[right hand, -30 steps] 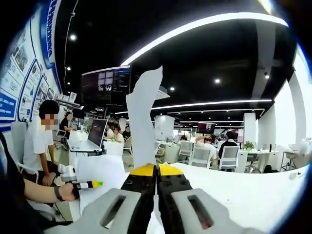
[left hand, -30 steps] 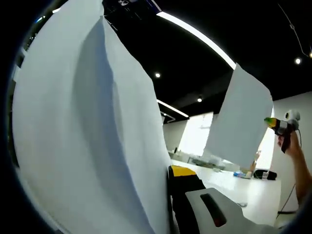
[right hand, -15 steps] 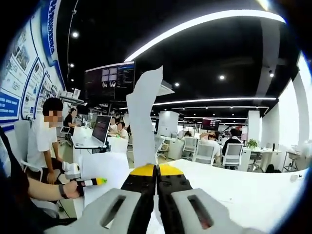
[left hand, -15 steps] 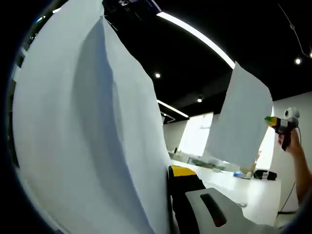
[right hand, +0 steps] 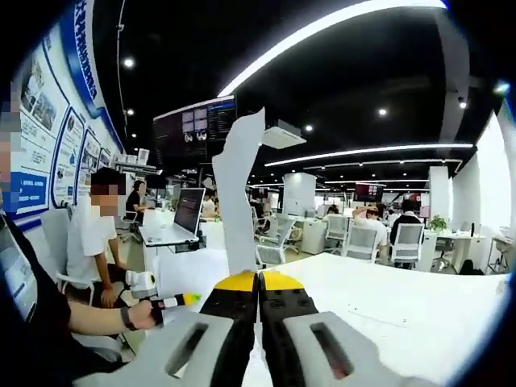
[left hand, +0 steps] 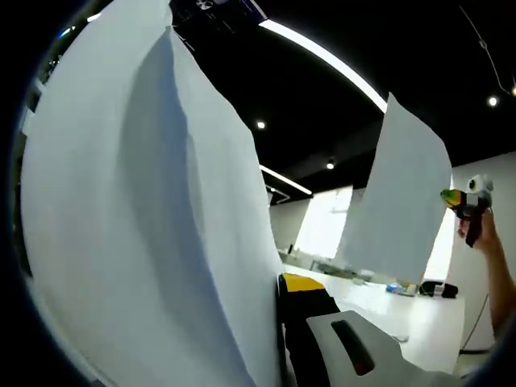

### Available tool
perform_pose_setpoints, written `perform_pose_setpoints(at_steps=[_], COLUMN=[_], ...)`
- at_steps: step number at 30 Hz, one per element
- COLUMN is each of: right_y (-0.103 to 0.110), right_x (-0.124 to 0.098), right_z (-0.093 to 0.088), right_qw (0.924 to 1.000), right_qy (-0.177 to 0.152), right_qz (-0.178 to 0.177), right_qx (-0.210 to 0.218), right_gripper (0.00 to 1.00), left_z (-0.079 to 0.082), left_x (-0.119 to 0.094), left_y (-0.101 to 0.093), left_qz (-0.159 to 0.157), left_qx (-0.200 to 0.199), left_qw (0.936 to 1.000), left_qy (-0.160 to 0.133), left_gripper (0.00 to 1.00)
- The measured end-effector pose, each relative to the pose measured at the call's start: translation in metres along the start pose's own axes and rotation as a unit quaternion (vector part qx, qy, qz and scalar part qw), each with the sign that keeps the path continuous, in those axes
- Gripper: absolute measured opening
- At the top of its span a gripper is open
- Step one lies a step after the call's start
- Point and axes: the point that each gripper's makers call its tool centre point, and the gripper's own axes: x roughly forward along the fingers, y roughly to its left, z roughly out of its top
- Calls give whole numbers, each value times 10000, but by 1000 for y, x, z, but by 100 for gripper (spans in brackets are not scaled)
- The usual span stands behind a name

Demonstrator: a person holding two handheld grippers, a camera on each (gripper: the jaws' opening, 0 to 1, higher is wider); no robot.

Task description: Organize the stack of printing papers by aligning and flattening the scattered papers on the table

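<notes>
Up against the left gripper's camera, a large white sheet of paper (left hand: 137, 218) stands on edge and bows outward, its matte surface marked by soft lengthwise folds and a shadowed crease down the middle. It runs down to the left gripper (left hand: 284, 339), whose black jaw with its yellow tip and pale grey plastic shell shows just beside the sheet's edge; the other jaw is hidden behind the paper, so the grip itself cannot be made out, though the sheet seems pinched there. Farther off in the left gripper view, a second sheet (left hand: 395, 189) hangs flat and smooth, a slanted rectangle with crisp corners, held at its right edge by the right gripper (left hand: 458, 198), seen small with a yellow and green tip in a person's hand (left hand: 476, 234). From the right gripper view, that same sheet appears edge-on as a narrow, slightly wavy white strip (right hand: 239, 193) rising from between the closed yellow-tipped jaws. Below lies a broad, glossy white table (right hand: 403, 298). At lower left of the right gripper view, another hand (right hand: 145, 313) with a dark wristband holds the left gripper, next to its pale sheet. A laptop (right hand: 184, 218) sits open on a desk behind.
</notes>
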Motion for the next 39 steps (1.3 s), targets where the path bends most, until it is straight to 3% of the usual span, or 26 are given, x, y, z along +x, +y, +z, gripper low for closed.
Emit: perform_pose_setpoints(at_steps=[28, 39], right_y=[30, 30], right_x=[27, 42], right_z=[-12, -27], right_qw=[9938, 9904], right_qy=[677, 986], right_qz=[873, 953], right_qx=[134, -174], right_gripper=[0, 0], left_z=[0, 0], left_x=[0, 0], left_y=[0, -1], left_qz=[0, 0], left_qx=[16, 13], left_qw=[10000, 10000], left_qy=[12, 7], left_gripper=[7, 7])
